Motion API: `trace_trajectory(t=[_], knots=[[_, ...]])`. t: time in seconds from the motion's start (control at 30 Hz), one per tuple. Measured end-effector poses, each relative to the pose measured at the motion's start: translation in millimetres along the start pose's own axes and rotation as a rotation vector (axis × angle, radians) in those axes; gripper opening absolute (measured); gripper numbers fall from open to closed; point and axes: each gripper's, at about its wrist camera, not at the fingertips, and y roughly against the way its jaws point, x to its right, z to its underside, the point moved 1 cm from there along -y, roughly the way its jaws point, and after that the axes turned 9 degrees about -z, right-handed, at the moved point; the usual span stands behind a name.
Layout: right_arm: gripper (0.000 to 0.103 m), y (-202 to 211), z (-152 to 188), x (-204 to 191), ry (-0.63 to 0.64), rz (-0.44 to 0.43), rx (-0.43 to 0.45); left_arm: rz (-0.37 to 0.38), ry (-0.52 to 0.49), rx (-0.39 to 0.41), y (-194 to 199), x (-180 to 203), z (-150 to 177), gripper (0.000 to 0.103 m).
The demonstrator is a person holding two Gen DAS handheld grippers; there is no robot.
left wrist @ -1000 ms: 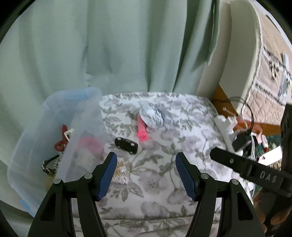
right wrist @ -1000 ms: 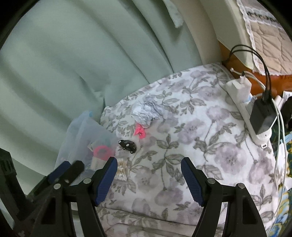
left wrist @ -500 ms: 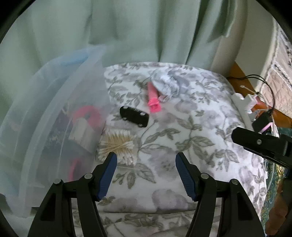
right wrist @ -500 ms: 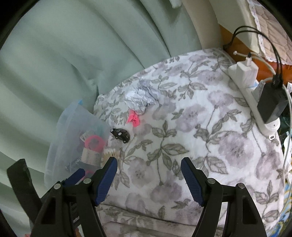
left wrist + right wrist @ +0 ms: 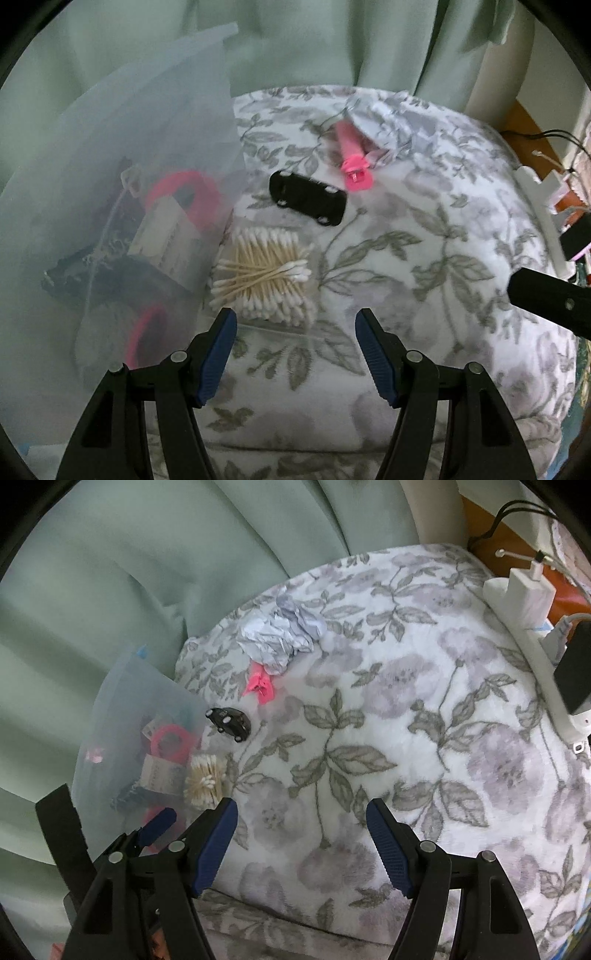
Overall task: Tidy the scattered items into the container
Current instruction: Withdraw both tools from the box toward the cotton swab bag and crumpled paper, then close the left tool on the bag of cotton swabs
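Observation:
A clear plastic container [image 5: 122, 155] [image 5: 122, 701] stands at the left on a floral blanket [image 5: 424, 258] and holds pink rings, a small box and dark items. Beside its wall lies a pack of cotton swabs [image 5: 264, 273] [image 5: 205, 777]. Farther back are a small black toy car [image 5: 308, 197] [image 5: 229, 723], a pink clip [image 5: 352, 162] [image 5: 260, 685] and a crumpled paper ball [image 5: 384, 127] [image 5: 280, 635]. My left gripper [image 5: 295, 354] hangs open just short of the swabs, holding nothing. My right gripper [image 5: 301, 845] is open over bare blanket.
Green curtains [image 5: 129, 572] hang behind the blanket. A white power strip [image 5: 532, 627] with chargers and cables lies along the right edge. The right gripper's black body [image 5: 550, 299] juts in at the right of the left wrist view.
My left gripper has moved forward and down towards the cotton swabs and the container. My right gripper has moved closer over the blanket. Both stay open.

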Motion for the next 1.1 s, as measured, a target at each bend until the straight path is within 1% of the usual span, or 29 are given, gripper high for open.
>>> trace_trajectory(t=[0.2, 0.27, 0.5, 0.6, 0.63, 0.7, 0.87, 1.1], knots=[[0.076, -17.8, 1.2, 3.9, -0.001, 0.018, -0.046, -0.015, 0.04, -0.043, -23.4, -9.4, -5.9, 0.068], [0.076, -23.7, 1.6, 5.2, -0.001, 0.021, -0.06, -0.007, 0.052, -0.055, -29.9, -10.7, -7.7, 0.068], [0.076, -39.1, -0.7, 7.9, -0.001, 0.046, -0.09, -0.004, 0.031, -0.052, -42.6, -4.9, -12.5, 0.068], [0.076, -43.5, -3.2, 8.3, 0.003, 0.057, -0.093, 0.03, 0.029, -0.04, -43.8, -5.3, -14.2, 0.068], [0.076, -44.4, -4.7, 8.0, 0.004, 0.064, -0.092, 0.047, 0.03, -0.036, -43.5, -5.7, -14.8, 0.067], [0.076, -44.0, -9.4, 6.1, 0.011, 0.075, -0.079, 0.08, 0.028, -0.029, -42.8, -5.5, -16.4, 0.062], [0.076, -39.8, -28.4, 0.6, 0.038, 0.082, -0.041, 0.137, 0.01, -0.017, -42.7, 0.6, -19.7, 0.062], [0.076, -45.2, -66.9, -10.7, 0.106, 0.114, 0.001, 0.131, 0.002, -0.019, -44.8, 3.8, -23.6, 0.062]])
